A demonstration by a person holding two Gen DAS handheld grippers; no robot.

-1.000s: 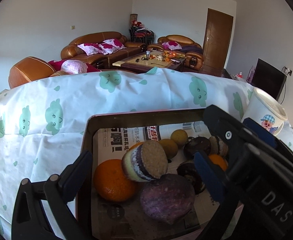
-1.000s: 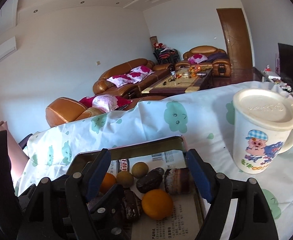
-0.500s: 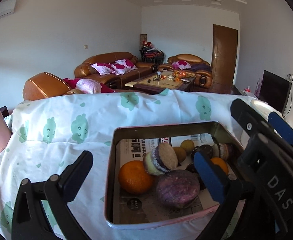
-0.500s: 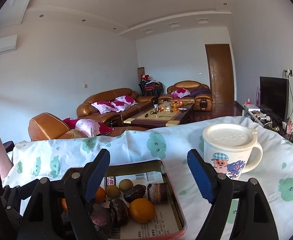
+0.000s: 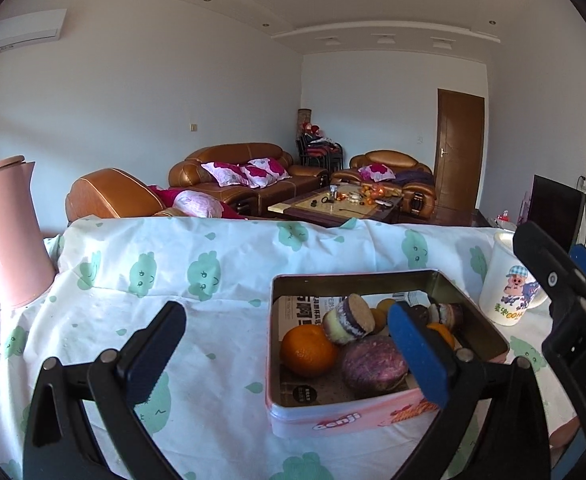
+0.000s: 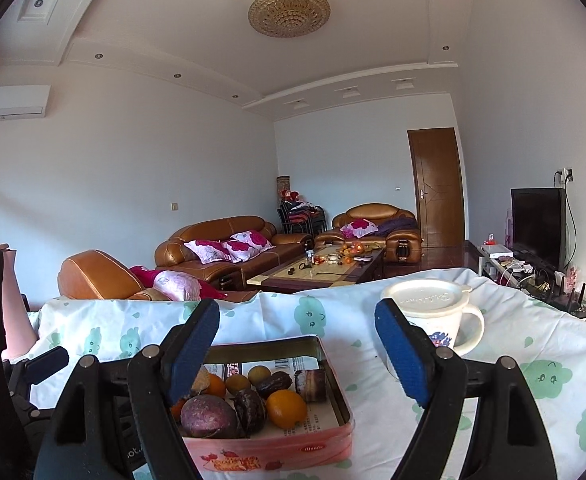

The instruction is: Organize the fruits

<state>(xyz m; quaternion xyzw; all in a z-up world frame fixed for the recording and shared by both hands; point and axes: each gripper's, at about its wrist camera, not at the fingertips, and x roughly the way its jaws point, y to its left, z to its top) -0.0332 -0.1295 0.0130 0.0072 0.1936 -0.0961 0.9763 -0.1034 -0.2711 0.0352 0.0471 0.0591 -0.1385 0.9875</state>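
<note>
A pink tin box (image 5: 317, 416) (image 6: 269, 452) lined with newspaper sits on the cloth-covered table. Inside lie an orange (image 5: 308, 351), a purple round fruit (image 5: 374, 363) (image 6: 208, 417), a striped cut piece (image 5: 349, 319), small yellow fruits (image 6: 248, 379), dark fruits (image 6: 250, 404) and a second orange (image 6: 286, 409). My left gripper (image 5: 289, 344) is open and empty, held back from the box's near left side. My right gripper (image 6: 297, 352) is open and empty, raised above and behind the box.
A white lidded mug with a cartoon pig (image 5: 511, 292) (image 6: 437, 320) stands right of the box. A pink kettle (image 5: 7, 236) stands at the far left. Beyond the table's far edge are brown sofas (image 6: 217, 244) and a coffee table. A television (image 6: 537, 224) stands on the right.
Both grippers have pulled back and up from the box, which now looks smaller and lower. The pink kettle and more of the ceiling have come into view. Both stay open.
</note>
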